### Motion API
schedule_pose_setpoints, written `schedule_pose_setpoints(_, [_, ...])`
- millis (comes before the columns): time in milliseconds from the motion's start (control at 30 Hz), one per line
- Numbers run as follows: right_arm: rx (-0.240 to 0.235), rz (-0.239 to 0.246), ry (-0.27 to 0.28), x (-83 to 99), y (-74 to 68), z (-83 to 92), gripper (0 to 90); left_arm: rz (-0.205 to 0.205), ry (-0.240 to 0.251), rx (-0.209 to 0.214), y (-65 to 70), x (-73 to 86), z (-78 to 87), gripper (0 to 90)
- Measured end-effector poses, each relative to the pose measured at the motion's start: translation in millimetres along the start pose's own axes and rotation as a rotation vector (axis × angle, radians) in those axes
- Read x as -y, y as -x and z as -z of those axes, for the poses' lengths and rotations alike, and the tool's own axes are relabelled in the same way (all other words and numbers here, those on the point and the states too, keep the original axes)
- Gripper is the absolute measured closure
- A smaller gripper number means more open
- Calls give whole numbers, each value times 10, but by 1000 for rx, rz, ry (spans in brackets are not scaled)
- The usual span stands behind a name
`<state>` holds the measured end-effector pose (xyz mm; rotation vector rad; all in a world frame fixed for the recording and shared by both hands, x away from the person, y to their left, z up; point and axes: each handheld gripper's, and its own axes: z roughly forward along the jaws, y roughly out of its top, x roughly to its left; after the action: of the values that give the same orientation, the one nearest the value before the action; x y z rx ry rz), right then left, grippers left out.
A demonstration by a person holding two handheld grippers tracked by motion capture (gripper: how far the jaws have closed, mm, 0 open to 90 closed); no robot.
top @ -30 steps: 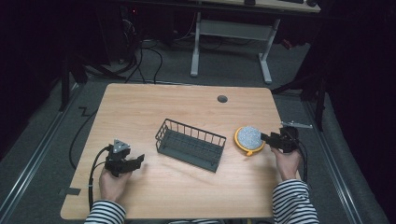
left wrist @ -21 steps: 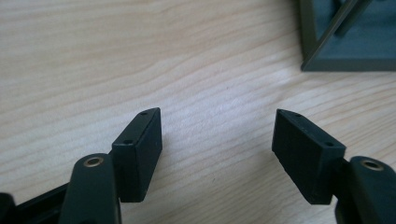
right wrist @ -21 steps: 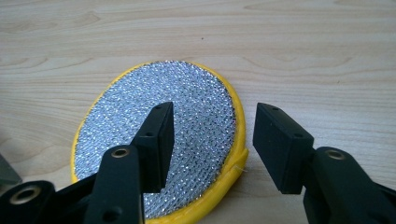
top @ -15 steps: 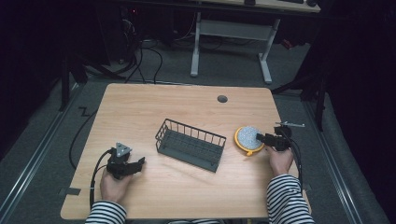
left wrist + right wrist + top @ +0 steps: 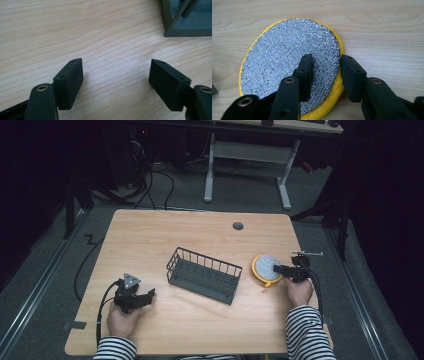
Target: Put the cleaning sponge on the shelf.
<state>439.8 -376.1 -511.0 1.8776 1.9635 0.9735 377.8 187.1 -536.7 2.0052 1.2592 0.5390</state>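
I see a wooden table point(image 5: 150, 235) with a dark wire basket point(image 5: 204, 275) near its middle. The basket sits a bit slanted, with nothing inside it.

My left tongs point(image 5: 150, 294) rest low over the table near the front left corner. A hand point(image 5: 122, 320) in a striped sleeve holds them. In the left gripper view the two black jaws stand wide apart, with only bare wood between them. A corner of the basket point(image 5: 187, 20) peeks in at the top right of that view, a little way off from the jaws.

My right tongs point(image 5: 278, 269) are by the right edge of the table, held by the other hand point(image 5: 299, 291). A round scrub pad point(image 5: 266, 268) lies flat there, between the basket and the right edge. It is shiny silver on top with a yellow rim. In the right gripper view, the scrub pad point(image 5: 287, 60) has one jaw over its silver top and the other jaw just outside its yellow rim. The jaws are partly open around the pad's edge, and I cannot tell if they squeeze it.
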Motion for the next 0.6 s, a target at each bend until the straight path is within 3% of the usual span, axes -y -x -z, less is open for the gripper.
schedule_pose_setpoints(267, [4,22,-10,-2,-24,-7,752,-1,-1,0,0,0,0,278])
schedule_pose_setpoints(600, [-1,24,14,0,-32,6,792,-2,0,-1,1,0,-1,276])
